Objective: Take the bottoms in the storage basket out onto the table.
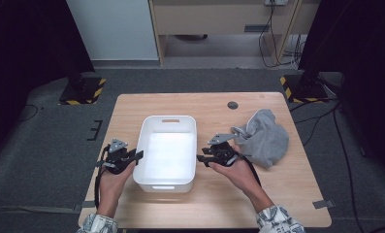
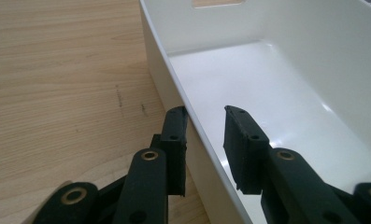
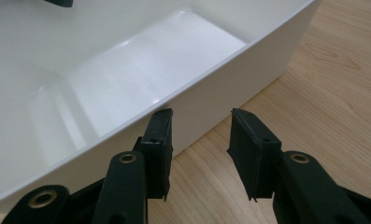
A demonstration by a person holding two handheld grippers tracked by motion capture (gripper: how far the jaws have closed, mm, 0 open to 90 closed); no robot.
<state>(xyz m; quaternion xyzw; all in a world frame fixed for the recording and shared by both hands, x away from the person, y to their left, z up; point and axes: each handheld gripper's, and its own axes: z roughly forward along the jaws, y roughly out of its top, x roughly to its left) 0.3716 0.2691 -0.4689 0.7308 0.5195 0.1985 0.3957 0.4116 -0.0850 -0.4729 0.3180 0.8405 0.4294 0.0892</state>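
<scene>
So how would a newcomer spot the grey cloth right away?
Start at the wooden table and find the white bin in its middle. Off the bin's right side, past the right gripper, lies the grey cloth, the only soft, crumpled heap there.

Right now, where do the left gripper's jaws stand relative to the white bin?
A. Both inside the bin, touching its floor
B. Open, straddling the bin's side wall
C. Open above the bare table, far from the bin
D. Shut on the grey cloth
B: in the left gripper view the left gripper is open, one jaw outside and one inside the white bin's wall.
</scene>
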